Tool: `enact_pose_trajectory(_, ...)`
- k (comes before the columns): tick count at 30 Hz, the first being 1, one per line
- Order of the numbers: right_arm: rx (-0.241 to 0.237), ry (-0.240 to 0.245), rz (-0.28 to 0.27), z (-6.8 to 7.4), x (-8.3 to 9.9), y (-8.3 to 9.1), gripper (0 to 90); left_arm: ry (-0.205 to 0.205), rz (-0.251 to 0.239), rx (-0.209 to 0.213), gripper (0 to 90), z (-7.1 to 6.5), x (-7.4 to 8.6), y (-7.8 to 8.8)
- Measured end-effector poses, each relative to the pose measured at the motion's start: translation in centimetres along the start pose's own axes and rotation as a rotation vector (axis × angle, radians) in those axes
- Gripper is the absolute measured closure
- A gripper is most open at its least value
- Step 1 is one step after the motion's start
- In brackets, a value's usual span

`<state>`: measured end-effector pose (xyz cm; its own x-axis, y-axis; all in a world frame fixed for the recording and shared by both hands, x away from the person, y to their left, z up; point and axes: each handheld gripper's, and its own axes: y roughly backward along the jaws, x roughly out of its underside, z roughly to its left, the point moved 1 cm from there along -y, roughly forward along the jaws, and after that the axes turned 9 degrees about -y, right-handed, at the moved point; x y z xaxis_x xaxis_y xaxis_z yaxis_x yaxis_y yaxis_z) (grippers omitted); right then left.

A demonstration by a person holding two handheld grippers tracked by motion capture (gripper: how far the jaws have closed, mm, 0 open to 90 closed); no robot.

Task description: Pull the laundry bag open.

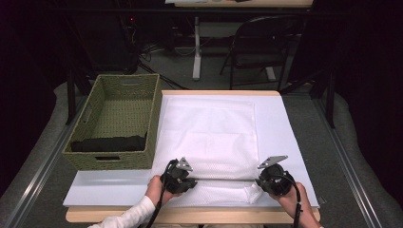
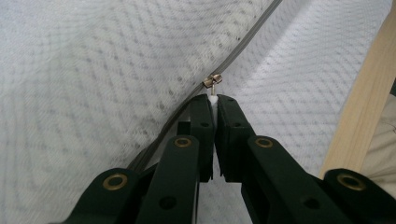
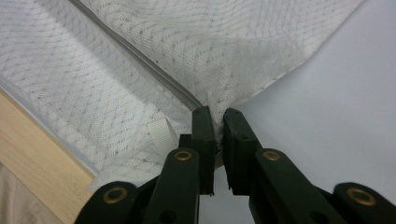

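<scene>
A white mesh bag (image 1: pixel 209 133) lies flat on the table, and a grey zipper (image 1: pixel 223 179) runs across its near end. At the zipper's left end my left gripper (image 1: pixel 190 182) is shut on the white pull tab hanging from the metal slider (image 2: pixel 212 80); its jaws (image 2: pixel 214 100) pinch the tab just below the slider. My right gripper (image 1: pixel 260 183) is shut on the mesh bag's corner (image 3: pixel 224 46), where the zipper (image 3: pixel 140 60) ends, with the fabric bunched between its jaws (image 3: pixel 215 114). A small white ribbon loop (image 3: pixel 161 133) sticks out beside the jaws.
A green woven basket (image 1: pixel 95 114) stands at the table's left with dark folded cloth (image 1: pixel 109 142) inside. A white sheet (image 1: pixel 290 137) covers the tabletop, and its wooden edge (image 1: pixel 190 216) runs along the near side. A folding chair (image 1: pixel 261 42) stands beyond the table.
</scene>
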<state>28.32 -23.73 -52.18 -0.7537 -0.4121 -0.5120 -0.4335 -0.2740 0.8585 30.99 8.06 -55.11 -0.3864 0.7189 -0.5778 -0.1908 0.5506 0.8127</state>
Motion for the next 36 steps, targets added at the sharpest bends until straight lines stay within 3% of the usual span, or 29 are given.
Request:
enact_pose_trajectory(15,0.005,0.006,0.022,0.4,0.0,-0.5,84.7,0.036,0.003,-0.018,87.0,0.6,1.8,1.8)
enact_pose_trajectory(36,0.022,0.014,0.01,0.5,0.1,-0.2,84.6,0.092,0.01,-0.051,87.0,1.3,4.3,4.4)
